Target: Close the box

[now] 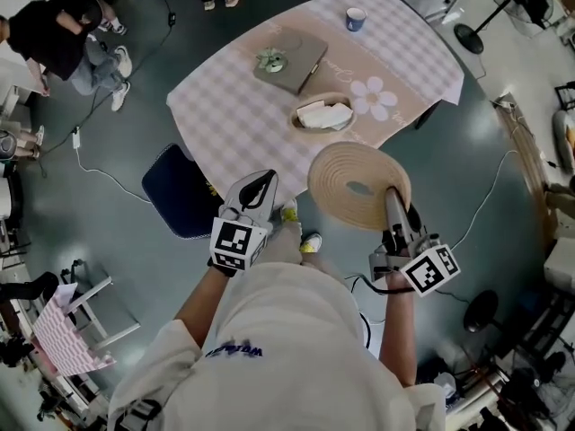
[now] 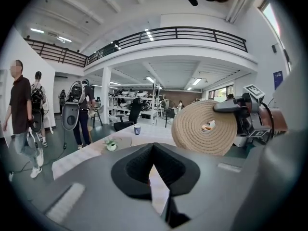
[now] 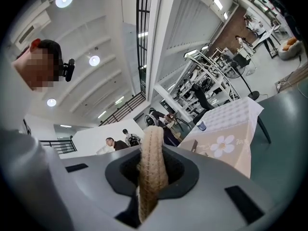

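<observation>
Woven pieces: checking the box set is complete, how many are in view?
2. The round woven lid is clamped in the right claw; the open woven basket sits on the table.

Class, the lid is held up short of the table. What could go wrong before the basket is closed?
The right gripper pinches the woven lid only at its rim, so it could swing or slip out and drop. White contents fill the basket, so the lid might sit crooked.
</observation>
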